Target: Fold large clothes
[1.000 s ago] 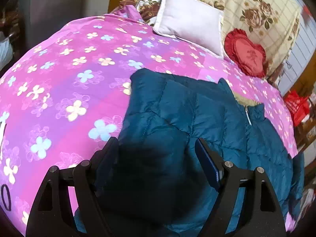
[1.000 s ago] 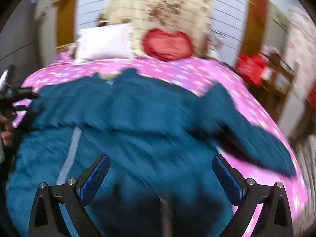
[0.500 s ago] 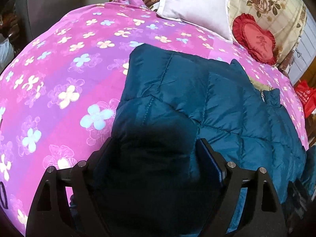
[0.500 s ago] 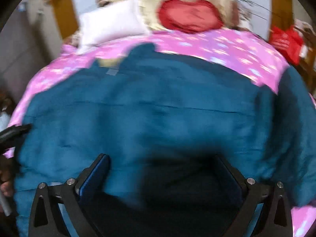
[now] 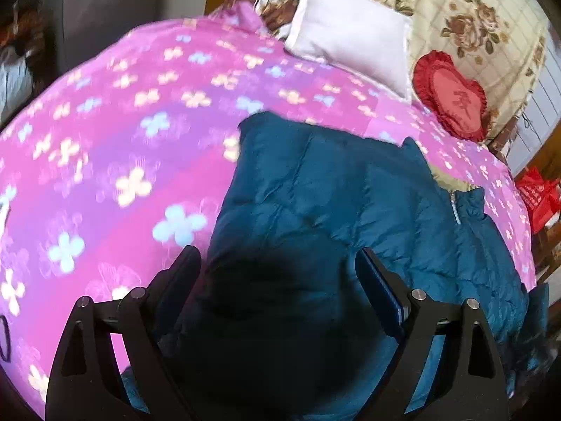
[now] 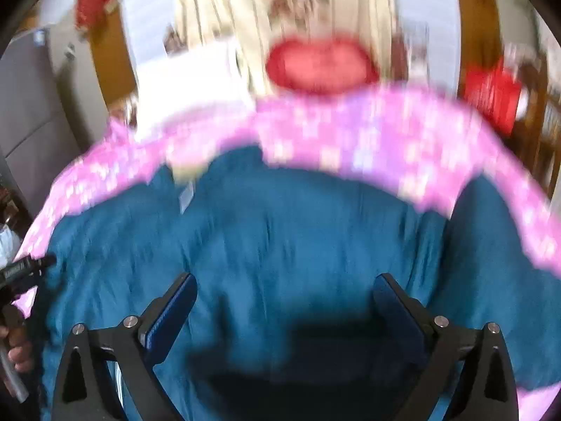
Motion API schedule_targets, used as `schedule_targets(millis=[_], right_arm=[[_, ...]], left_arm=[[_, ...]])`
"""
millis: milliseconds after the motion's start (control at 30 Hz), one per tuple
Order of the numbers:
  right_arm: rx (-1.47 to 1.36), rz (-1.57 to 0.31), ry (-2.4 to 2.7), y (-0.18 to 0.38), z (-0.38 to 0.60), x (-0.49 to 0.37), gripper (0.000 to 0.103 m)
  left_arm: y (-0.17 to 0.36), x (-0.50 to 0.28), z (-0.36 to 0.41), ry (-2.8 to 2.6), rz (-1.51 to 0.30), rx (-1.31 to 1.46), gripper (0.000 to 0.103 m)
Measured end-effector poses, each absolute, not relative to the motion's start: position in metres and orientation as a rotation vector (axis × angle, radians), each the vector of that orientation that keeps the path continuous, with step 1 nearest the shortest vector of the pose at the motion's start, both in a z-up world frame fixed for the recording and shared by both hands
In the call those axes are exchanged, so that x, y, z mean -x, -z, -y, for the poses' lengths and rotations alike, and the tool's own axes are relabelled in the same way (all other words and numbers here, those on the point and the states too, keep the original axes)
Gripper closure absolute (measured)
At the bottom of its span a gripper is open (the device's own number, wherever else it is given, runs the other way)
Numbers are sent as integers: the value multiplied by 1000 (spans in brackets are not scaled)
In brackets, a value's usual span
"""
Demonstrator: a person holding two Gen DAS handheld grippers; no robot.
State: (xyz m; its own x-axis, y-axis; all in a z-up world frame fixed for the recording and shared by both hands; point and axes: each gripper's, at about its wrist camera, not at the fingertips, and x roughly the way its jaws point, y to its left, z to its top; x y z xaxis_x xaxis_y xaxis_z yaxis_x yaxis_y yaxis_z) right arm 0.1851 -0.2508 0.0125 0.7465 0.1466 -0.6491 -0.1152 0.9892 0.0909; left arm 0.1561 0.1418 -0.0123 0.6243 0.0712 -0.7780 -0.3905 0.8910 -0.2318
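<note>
A teal quilted jacket [image 5: 350,203] lies spread on the pink flowered bedspread [image 5: 122,140], with its grey zip [image 5: 455,210] near the collar. My left gripper [image 5: 277,273] hovers low over the jacket's left edge. Its jaws are opening, with fabric under them but not pressed by the pads. In the blurred right wrist view, my right gripper [image 6: 284,291] stands open above the middle of the jacket [image 6: 298,228]. One sleeve [image 6: 491,263] lies off to the right. The left gripper [image 6: 31,266] and the person's hand [image 6: 17,347] show at the far left edge.
A white pillow [image 5: 350,35] and a red heart cushion [image 5: 452,98] sit at the head of the bed against a cream flowered blanket [image 5: 473,17]. A red bag [image 5: 536,193] stands off the bed's right side. A grey cabinet [image 5: 105,7] is beyond the left side.
My right gripper has swung left, from over the right sleeve to over the jacket's middle. The left gripper stayed in place and its jaws spread a little wider.
</note>
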Motion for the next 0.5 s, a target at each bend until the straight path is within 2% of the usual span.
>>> schedule_targets(millis=[133, 233, 500], right_arm=[[-51, -823, -170, 19, 242, -221, 0], [-55, -909, -178, 49, 247, -232, 0], [-42, -898, -172, 47, 247, -228, 0]], left_arm=[[34, -167, -133, -290, -965, 336, 13], [42, -168, -134, -288, -978, 342, 11], [47, -171, -134, -308, -989, 323, 3]])
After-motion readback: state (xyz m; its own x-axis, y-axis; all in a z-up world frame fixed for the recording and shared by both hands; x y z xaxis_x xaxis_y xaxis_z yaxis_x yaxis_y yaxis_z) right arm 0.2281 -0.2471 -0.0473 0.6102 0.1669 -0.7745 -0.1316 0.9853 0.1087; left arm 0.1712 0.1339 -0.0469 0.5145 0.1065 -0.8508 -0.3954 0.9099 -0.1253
